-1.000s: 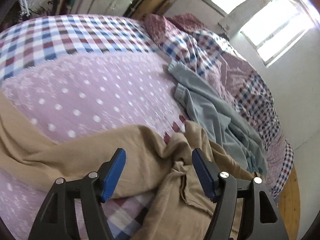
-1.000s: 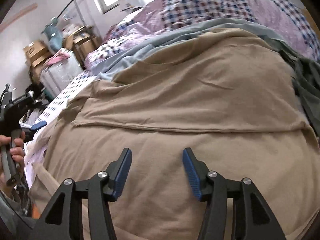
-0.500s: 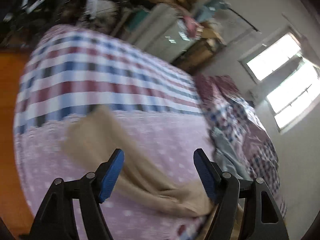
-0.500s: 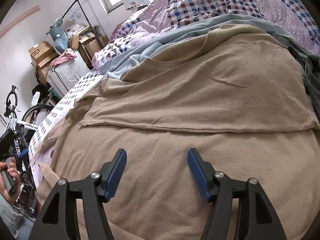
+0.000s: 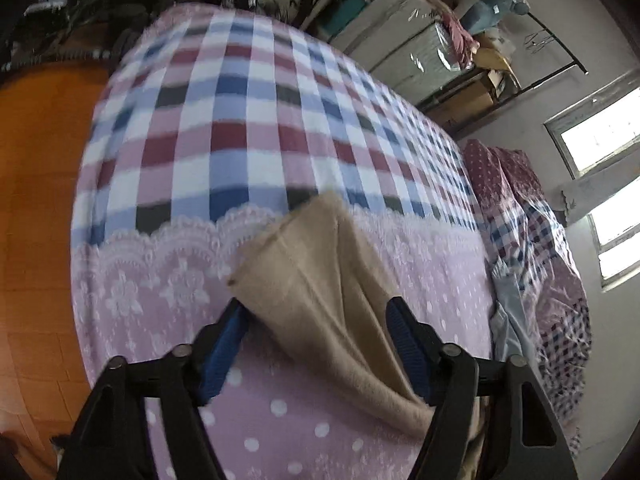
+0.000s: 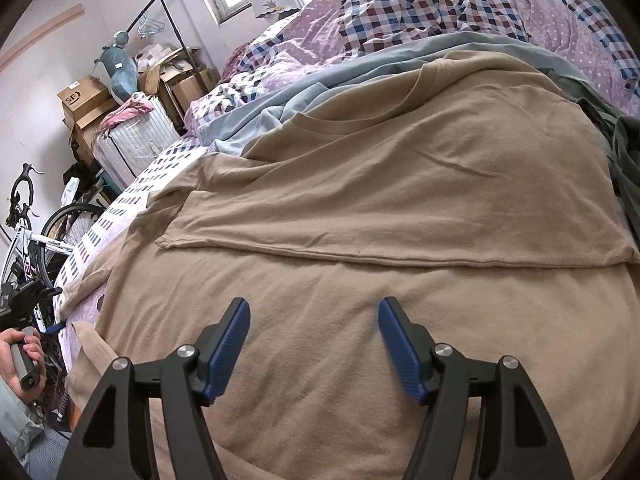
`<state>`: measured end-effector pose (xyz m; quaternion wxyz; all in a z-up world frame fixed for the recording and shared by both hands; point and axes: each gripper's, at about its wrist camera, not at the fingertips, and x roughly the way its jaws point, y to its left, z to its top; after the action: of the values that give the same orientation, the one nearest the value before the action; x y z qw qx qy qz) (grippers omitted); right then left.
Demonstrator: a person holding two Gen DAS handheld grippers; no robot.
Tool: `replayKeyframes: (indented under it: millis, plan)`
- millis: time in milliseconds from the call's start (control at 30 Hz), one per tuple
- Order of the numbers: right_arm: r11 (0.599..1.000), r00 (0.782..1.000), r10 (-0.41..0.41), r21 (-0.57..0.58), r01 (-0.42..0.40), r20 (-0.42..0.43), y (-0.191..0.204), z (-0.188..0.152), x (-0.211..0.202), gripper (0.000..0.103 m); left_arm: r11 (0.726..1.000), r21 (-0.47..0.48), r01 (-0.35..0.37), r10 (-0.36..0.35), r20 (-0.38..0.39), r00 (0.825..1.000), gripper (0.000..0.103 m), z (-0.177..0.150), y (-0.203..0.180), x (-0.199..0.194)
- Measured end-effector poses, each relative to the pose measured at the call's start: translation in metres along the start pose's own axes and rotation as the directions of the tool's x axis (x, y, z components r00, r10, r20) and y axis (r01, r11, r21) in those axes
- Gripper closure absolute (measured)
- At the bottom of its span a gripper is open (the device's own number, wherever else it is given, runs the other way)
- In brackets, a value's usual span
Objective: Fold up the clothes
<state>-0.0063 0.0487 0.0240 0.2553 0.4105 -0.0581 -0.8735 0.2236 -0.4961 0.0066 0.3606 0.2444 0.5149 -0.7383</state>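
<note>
A tan T-shirt (image 6: pixel 400 200) lies spread on the bed, its lower part folded up over the body. One tan sleeve (image 5: pixel 320 280) stretches out over the pink dotted cover in the left wrist view. My left gripper (image 5: pixel 316 320) is open, and the sleeve's end lies between its blue pads without being pinched. My right gripper (image 6: pixel 314 320) hovers open over the shirt's near part, holding nothing. The left gripper (image 6: pixel 52 328) and the hand holding it show at the far left of the right wrist view.
A blue-grey garment (image 6: pixel 280 96) lies beyond the shirt, a dark green one (image 6: pixel 624 148) at the right edge. The checked bed cover (image 5: pixel 240 120) ends at an orange floor (image 5: pixel 36 200). A bicycle (image 6: pixel 32 236), a suitcase (image 6: pixel 136 140) and boxes (image 6: pixel 80 96) stand beside the bed.
My left gripper has swung away from the shirt's bunched middle to the bed's corner and now sits around the sleeve's end. The right gripper has drawn back slightly.
</note>
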Motion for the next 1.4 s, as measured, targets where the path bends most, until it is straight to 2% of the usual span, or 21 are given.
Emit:
replayKeyframes:
  millis: [33,67,100,233,400,500,567,667,700,733,800,833,900,967,1033,1167,1233,1267,1333,1367,1400]
  plan:
    - [1.0,1.0,0.002,0.0,-0.002,-0.001,0.0,0.0,0.001,0.032,1.0,0.004,-0.007,0.007,0.005,1.0,0.061,0.004,-0.003,0.002]
    - [1.0,1.0,0.003,0.001,-0.003,-0.001,0.0,0.001,0.001,0.032,1.0,0.008,-0.014,0.014,0.008,1.0,0.084,0.008,-0.007,0.003]
    - [1.0,1.0,0.005,0.001,-0.005,-0.002,0.0,0.001,0.002,0.031,1.0,0.018,-0.019,0.018,0.005,1.0,0.093,0.011,-0.012,0.006]
    - [1.0,1.0,0.011,0.004,-0.011,-0.003,0.0,0.002,0.003,0.03,0.988,0.151,-0.023,0.01,0.087,0.996,0.099,0.027,-0.051,0.001]
    - [1.0,1.0,0.018,0.011,-0.018,-0.004,-0.001,0.002,0.003,0.03,0.968,0.244,0.056,-0.102,0.182,0.978,0.1,0.052,-0.127,-0.034]
    - [1.0,1.0,0.024,0.017,-0.024,-0.006,-0.002,0.002,0.003,0.03,0.935,0.333,0.121,-0.203,0.225,0.953,0.1,0.061,-0.195,-0.065]
    - [0.999,0.999,0.033,0.027,-0.032,-0.008,-0.004,0.003,0.003,0.03,0.897,0.408,0.169,-0.286,0.247,0.926,0.1,0.06,-0.243,-0.093]
    - [0.997,0.999,0.053,0.054,-0.053,-0.012,-0.008,0.005,0.003,0.03,0.823,0.494,0.281,-0.43,0.217,0.877,0.1,0.048,-0.312,-0.131]
    - [0.996,0.998,0.062,0.065,-0.061,-0.013,-0.009,0.006,0.003,0.03,0.791,0.521,0.321,-0.476,0.194,0.858,0.1,0.04,-0.331,-0.143]
    - [0.995,0.997,0.07,0.076,-0.069,-0.014,-0.011,0.007,0.003,0.03,0.746,0.562,0.358,-0.522,0.159,0.838,0.1,0.025,-0.349,-0.154]
    - [0.99,0.996,0.089,0.11,-0.087,-0.012,-0.016,0.009,0.003,0.03,0.643,0.636,0.426,-0.605,0.081,0.792,0.1,-0.007,-0.386,-0.175]
    - [0.985,0.995,0.101,0.141,-0.099,-0.007,-0.022,0.01,0.001,0.03,0.579,0.68,0.45,-0.634,0.028,0.773,0.1,-0.03,-0.403,-0.183]
    - [0.972,0.992,0.124,0.201,-0.122,0.005,-0.032,0.013,-0.001,0.03,0.465,0.727,0.505,-0.664,-0.091,0.742,0.1,-0.072,-0.425,-0.19]
    - [0.954,0.989,0.146,0.26,-0.146,0.018,-0.042,0.016,-0.004,0.03,0.331,0.756,0.565,-0.654,-0.247,0.715,0.1,-0.123,-0.444,-0.189]
    - [0.927,0.985,0.169,0.333,-0.173,0.04,-0.056,0.018,-0.008,0.03,0.208,0.777,0.594,-0.596,-0.382,0.707,0.1,-0.181,-0.453,-0.182]
    - [0.815,0.97,0.217,0.526,-0.243,0.111,-0.097,0.016,-0.016,0.03,0.052,0.782,0.621,-0.409,-0.55,0.728,0.1,-0.284,-0.454,-0.143]
    - [0.74,0.956,0.246,0.607,-0.29,0.157,-0.117,0.012,-0.019,0.03,0.033,0.775,0.631,-0.314,-0.591,0.743,0.099,-0.332,-0.445,-0.121]
    - [0.717,0.952,0.251,0.628,-0.303,0.173,-0.122,0.011,-0.02,0.03,0.037,0.768,0.639,-0.275,-0.607,0.745,0.099,-0.347,-0.437,-0.111]
    - [0.668,0.943,0.261,0.667,-0.33,0.205,-0.132,0.009,-0.022,0.03,0.067,0.742,0.667,-0.169,-0.65,0.741,0.093,-0.376,-0.429,-0.078]
    - [0.643,0.938,0.266,0.685,-0.343,0.221,-0.138,0.008,-0.024,0.03,0.089,0.731,0.676,-0.115,-0.667,0.736,0.076,-0.39,-0.424,-0.067]
    - [0.638,0.94,0.258,0.691,-0.34,0.225,-0.14,0.009,-0.025,0.03,0.11,0.721,0.684,-0.065,-0.682,0.729,0.054,-0.402,-0.417,-0.056]
